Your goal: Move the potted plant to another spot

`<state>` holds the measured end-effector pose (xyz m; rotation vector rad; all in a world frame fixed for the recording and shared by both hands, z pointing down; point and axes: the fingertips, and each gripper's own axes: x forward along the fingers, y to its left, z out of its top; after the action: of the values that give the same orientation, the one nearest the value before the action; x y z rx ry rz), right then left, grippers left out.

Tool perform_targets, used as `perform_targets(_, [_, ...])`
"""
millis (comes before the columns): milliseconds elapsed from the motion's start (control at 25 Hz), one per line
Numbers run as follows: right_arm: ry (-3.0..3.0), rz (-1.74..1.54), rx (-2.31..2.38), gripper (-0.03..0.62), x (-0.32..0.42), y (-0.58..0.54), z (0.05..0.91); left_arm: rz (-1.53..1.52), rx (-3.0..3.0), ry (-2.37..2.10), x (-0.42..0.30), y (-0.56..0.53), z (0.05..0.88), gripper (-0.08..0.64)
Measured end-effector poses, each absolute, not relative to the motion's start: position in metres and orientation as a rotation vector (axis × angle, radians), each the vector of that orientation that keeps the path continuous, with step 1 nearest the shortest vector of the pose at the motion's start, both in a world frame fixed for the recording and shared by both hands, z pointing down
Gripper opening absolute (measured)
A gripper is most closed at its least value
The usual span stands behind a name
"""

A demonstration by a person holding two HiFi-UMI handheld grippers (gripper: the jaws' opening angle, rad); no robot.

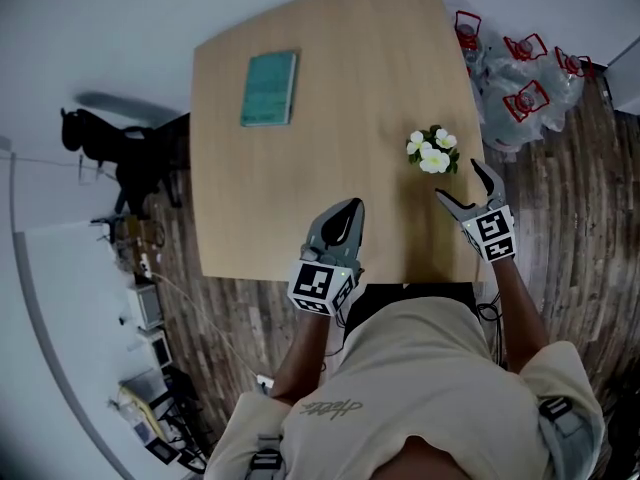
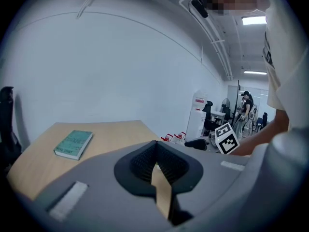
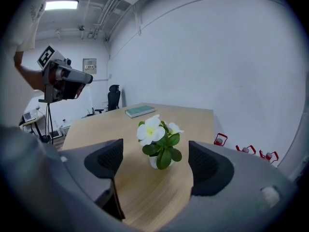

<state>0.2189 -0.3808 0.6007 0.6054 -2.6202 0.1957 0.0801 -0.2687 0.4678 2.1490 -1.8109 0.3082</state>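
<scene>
1. The right gripper [image 1: 461, 182] [image 3: 157, 159] has its grey jaws spread wide and holds nothing. It hovers over the right edge of the light wooden table [image 1: 330, 168] [image 3: 145, 197].
2. The small potted plant with white flowers and green leaves in a pale pot [image 1: 433, 151] [image 3: 159, 141] stands upright on the table just beyond that gripper's tips. It is in line with the gap, and neither jaw touches it.
3. The plant is close to the table's right edge, about midway along it in the head view.
4. The left gripper [image 1: 347, 211] [image 2: 155, 154] has its jaws brought together with the ribbed black pads meeting at the tips. Nothing is caught between them; only a thin strip of table shows through the slit lower down. It sits over the table's near edge, well apart from the plant.
5. A teal, flat, closed book [image 1: 269, 88] [image 2: 74, 144] [image 3: 140, 111] lies on the far left part of the table, well away from both the plant and the grippers.
6. Clear plastic bags with red-trimmed items [image 1: 520, 78] lie on the dark wood-plank floor [image 1: 580, 228], beside the table's far right corner.
</scene>
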Motion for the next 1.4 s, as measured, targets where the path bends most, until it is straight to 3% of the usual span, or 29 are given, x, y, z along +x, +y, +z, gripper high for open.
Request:
perform_targets(520, [-2.483,0.179,0.498,0.425,0.190,-0.404,0.669,0.306,2.019,-1.842,0.072,-0.261,0.488,0.015])
perform_targets(1400, [-2.463,0.153,0.498,0.426,0.149,-0.424,0.697,0.225,1.887,-1.912,0.053,-0.253,0.486,0.015])
